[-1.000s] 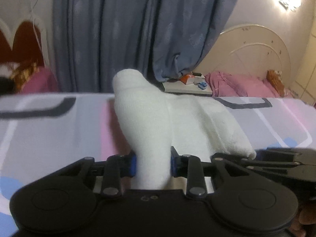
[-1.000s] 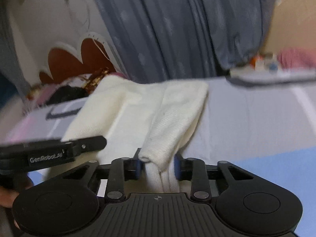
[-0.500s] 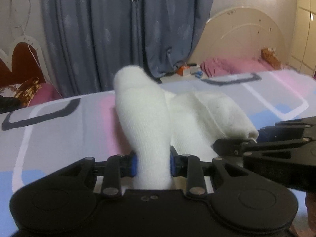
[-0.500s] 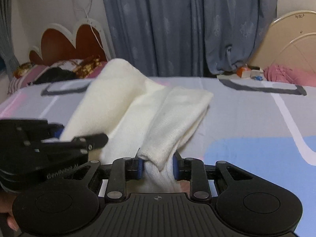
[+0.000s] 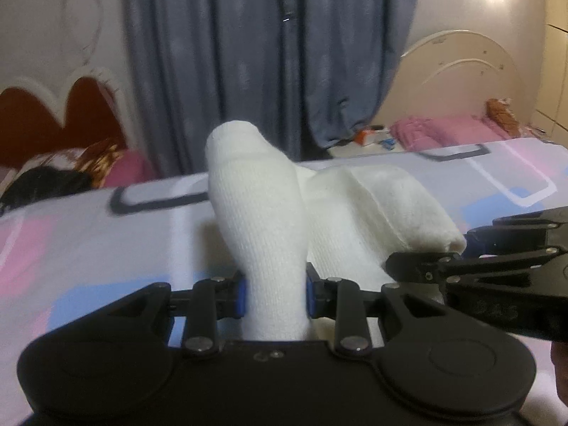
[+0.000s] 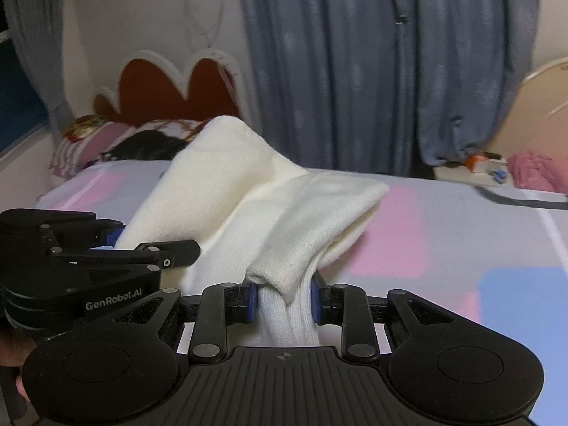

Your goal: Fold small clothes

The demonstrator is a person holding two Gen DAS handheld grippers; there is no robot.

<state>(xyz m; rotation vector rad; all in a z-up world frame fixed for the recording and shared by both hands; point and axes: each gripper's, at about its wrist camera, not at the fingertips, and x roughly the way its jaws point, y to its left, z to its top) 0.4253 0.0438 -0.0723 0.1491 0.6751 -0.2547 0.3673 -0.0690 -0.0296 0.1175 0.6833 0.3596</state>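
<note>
A white knitted garment [image 5: 269,220], sock-like, is held over the patterned bed sheet [image 5: 71,234]. My left gripper [image 5: 275,294] is shut on one end of it; that end sticks up past the fingers. My right gripper [image 6: 284,300] is shut on the other end, whose folded edge [image 6: 280,273] hangs over the fingers. The cloth [image 6: 230,191] spans between the two grippers. The right gripper shows at the right edge of the left wrist view [image 5: 497,266], and the left gripper shows at the left of the right wrist view [image 6: 88,262].
The bed sheet [image 6: 443,234] has pink, blue and grey patches. Blue curtains [image 5: 266,53] hang behind. A red scalloped headboard [image 6: 170,88] with pillows is at the left. A cream headboard [image 5: 461,78] and pink bedding [image 5: 443,131] are at the right.
Both grippers have kept their hold on the garment. The views have swung, and the bed's far edge now sits lower in the right wrist frame. The cloth's shape has barely altered.
</note>
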